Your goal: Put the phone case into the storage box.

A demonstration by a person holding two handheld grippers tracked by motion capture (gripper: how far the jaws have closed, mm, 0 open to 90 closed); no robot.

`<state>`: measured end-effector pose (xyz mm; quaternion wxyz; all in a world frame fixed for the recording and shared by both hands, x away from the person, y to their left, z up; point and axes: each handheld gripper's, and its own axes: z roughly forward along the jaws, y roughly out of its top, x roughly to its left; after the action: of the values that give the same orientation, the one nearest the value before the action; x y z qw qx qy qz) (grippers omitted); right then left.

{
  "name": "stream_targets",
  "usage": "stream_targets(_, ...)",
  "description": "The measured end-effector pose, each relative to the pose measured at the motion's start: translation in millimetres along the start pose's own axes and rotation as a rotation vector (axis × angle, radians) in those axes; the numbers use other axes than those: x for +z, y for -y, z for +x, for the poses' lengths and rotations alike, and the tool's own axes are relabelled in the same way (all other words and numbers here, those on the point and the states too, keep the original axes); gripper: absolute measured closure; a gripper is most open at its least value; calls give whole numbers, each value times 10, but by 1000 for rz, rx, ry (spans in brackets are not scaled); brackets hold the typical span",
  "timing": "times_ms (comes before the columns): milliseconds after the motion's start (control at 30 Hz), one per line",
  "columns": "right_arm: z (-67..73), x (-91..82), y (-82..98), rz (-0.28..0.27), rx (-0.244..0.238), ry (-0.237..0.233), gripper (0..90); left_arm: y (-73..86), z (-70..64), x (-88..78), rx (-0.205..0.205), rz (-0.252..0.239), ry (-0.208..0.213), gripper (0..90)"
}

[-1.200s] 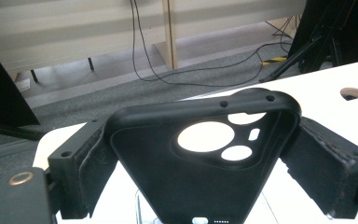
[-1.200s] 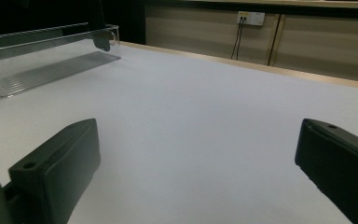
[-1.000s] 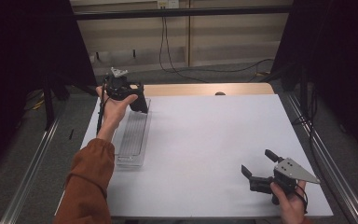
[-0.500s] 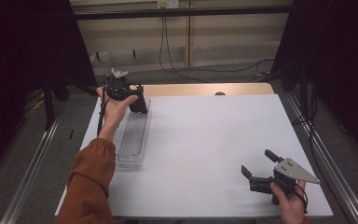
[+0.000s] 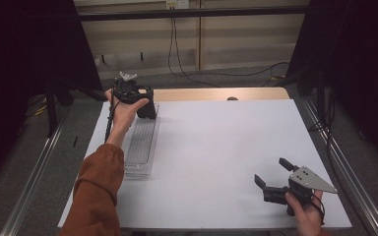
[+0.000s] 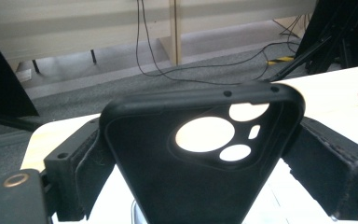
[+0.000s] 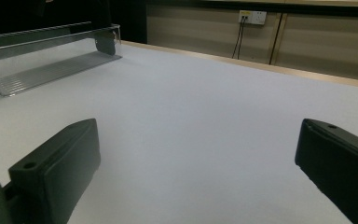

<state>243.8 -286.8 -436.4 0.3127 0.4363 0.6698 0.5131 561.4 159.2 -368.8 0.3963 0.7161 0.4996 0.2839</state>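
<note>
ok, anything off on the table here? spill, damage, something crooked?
Nothing stands out. The left gripper holds a black phone case over the far end of the clear tray, which lies straight on the white table. The right gripper sits open, clear of everything. No spill or damage visible.

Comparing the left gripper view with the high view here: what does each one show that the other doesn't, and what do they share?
The left gripper view shows the inside of the black phone case, its camera cutouts, and both jaws pressed against its sides. The high view shows the layout: the left gripper holding the case over the far end of the clear tray, and the right gripper with its jaws apart and nothing between them, low at the white table's near right. Both show the case clamped, the table's far edge and the cables on the floor beyond.
</note>
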Motion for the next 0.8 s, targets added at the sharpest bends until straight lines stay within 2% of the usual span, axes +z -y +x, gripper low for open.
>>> stream_targets(467,-1,-2,0,2,1,-3,0,-15,-11,54,6,-3,7,112)
stream_targets(567,-2,-4,0,1,2,-3,0,-11,0,68,17,-1,26,104)
stream_targets(633,-3,-5,0,1,3,-2,0,-9,8,75,21,-1,25,93)
stream_targets(667,-4,-5,0,2,3,-3,0,-7,9,81,7,-6,26,88)
stream_targets(800,-3,0,3,1,4,-3,0,-11,25,79,16,-4,31,76)
